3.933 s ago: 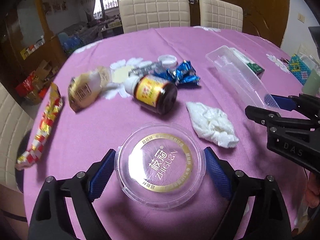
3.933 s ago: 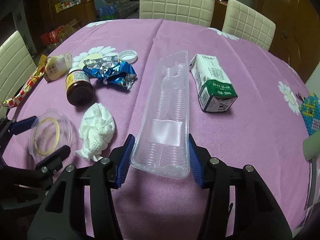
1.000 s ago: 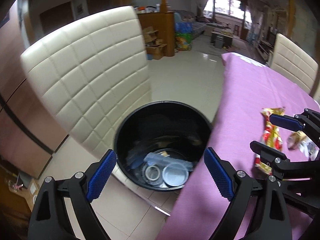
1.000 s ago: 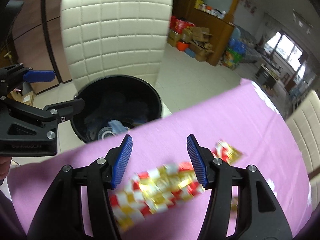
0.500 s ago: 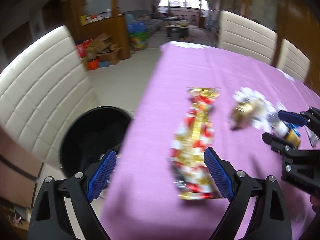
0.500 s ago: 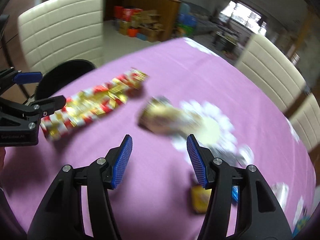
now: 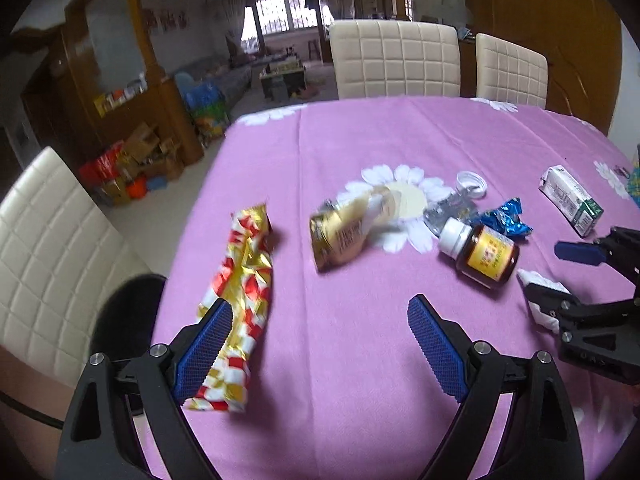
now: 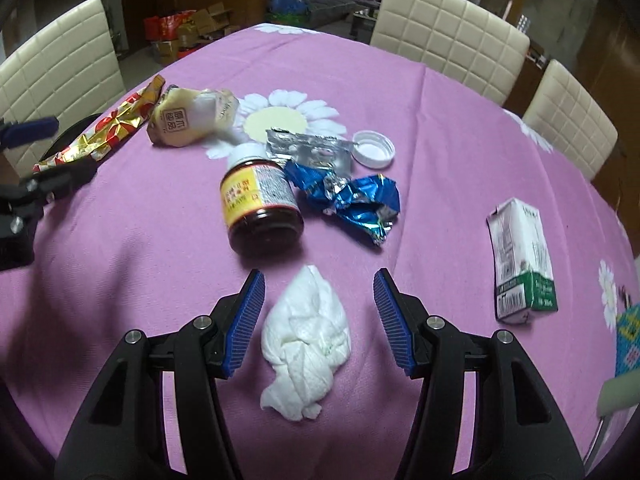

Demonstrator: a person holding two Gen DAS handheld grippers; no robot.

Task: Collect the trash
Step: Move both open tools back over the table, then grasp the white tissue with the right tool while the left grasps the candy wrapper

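White tissue wad (image 8: 306,334) lengthwise between spread right tool (image 8: 316,322) fingers.

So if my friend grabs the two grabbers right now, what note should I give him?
Left gripper: open, holding nothing, with the red-and-gold wrapper by its left finger.
Right gripper: open, fingers either side of the white tissue, not closed on it.
On the purple tablecloth: brown jar, blue foil wrapper, silver foil, white cap, gold pouch, milk carton.
Done: nothing is in either gripper.
Left: all of this goes in the black bin, at the table's left edge.
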